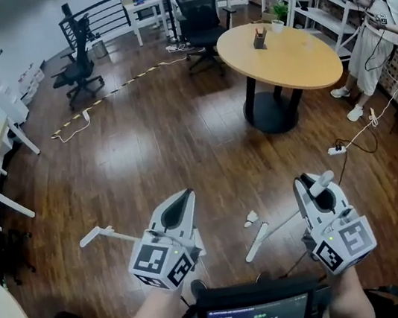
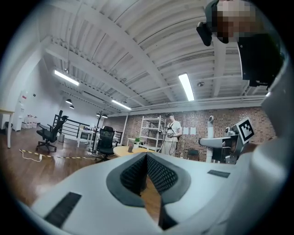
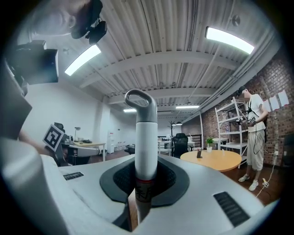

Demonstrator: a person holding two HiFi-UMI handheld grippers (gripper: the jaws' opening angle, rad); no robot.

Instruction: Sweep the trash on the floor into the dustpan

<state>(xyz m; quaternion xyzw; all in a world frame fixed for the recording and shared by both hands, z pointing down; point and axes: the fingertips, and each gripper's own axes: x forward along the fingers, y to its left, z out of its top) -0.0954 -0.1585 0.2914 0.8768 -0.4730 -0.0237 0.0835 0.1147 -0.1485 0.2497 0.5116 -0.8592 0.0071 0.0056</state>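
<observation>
where right fingers point(image 3: 172, 178) clamp, white handle point(image 3: 146, 142) stands.

Ceiling strip lights point(image 3: 228, 40) blaze white, laying soft glare patches on the dark wood floor point(image 1: 157, 135). Head view is dim, corners vignetted. Gripper views bow hard into black edges; broom handle point(image 3: 146, 137) blurs near the lens.

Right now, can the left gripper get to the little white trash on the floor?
Probably yes. The trash lies on bare floor just right of the left gripper, with nothing between them. Its jaws are shut, so they must open first.
</observation>
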